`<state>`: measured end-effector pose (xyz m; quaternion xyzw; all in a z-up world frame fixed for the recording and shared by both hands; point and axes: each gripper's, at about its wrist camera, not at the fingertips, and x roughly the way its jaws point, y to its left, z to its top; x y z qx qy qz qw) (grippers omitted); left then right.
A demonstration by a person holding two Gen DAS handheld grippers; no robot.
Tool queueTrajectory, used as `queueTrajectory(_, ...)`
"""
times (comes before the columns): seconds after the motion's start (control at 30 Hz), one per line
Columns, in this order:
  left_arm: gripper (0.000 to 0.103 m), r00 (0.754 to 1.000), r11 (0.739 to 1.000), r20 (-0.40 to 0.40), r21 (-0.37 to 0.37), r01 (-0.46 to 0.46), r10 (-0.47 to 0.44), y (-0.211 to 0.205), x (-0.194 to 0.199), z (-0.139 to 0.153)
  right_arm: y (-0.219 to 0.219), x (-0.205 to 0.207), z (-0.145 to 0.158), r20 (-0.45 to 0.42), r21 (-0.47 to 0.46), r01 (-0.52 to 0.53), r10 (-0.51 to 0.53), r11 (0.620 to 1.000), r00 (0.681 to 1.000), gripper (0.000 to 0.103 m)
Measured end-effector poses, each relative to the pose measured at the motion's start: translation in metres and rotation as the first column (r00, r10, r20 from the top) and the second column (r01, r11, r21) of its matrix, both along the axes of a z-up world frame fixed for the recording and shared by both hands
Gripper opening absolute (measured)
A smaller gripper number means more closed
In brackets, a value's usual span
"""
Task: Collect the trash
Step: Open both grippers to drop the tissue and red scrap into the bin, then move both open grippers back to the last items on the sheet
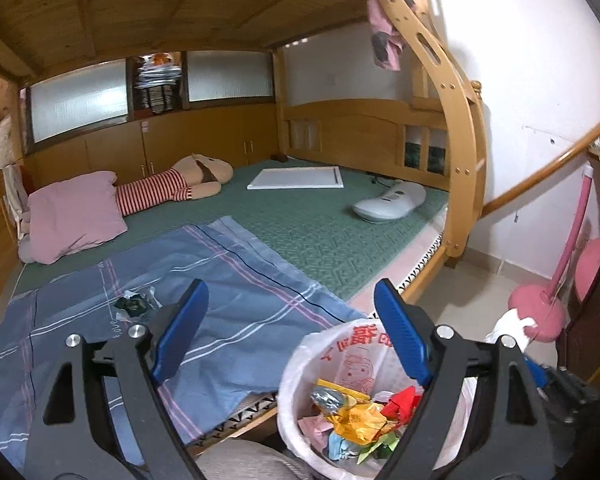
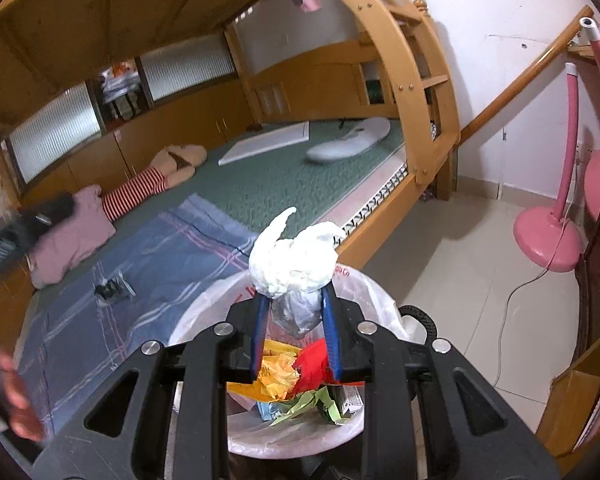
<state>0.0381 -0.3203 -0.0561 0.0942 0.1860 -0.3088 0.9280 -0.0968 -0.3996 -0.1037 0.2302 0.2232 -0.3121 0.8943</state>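
Note:
A white trash bin [image 1: 290, 394] lined with a printed plastic bag stands beside the bed and holds several colourful wrappers [image 1: 356, 420]. My right gripper [image 2: 294, 304] is shut on a crumpled white wad of paper or plastic [image 2: 294, 260] and holds it just above the bin [image 2: 204, 312]. That wad shows at the right of the left wrist view [image 1: 514, 322]. My left gripper [image 1: 290, 320] is open and empty, over the bed edge and the bin. A dark crumpled wrapper [image 1: 132, 305] lies on the blue plaid sheet [image 1: 228, 280]; it also shows in the right wrist view [image 2: 110, 289].
The bunk bed has a green mat [image 1: 320, 220], a pink pillow [image 1: 74, 216], a plush toy [image 1: 180, 184], a white board [image 1: 296, 178] and a white device [image 1: 390, 202]. A wooden ladder [image 1: 456, 128] stands at the bed's side. A pink fan base [image 2: 548, 240] sits on the tile floor.

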Motion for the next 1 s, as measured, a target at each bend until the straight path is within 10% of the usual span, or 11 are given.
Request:
queueTrajectory(0.23, 0.085, 1.0, 1.0, 0.004, -0.008, -0.025, 0.025, 0.015, 0.009, 0.004, -0.011, 0.027, -0.026, -0.056, 0.063, -0.025, 0.029, 0.998, 0.998, 0.032)
queueTrajectory(0.4, 0.085, 0.999, 0.999, 0.003, -0.015, -0.033, 0.033, 0.016, 0.011, 0.005, -0.009, 0.038, -0.032, -0.092, 0.047, -0.028, 0.032, 0.998, 0.995, 0.077)
queueTrajectory(1.0, 0.087, 0.997, 0.996, -0.004, -0.036, -0.077, 0.077, 0.059, 0.02, 0.005, 0.024, 0.044, 0.017, 0.004, -0.038, -0.135, 0.136, 0.99, 0.991, 0.078)
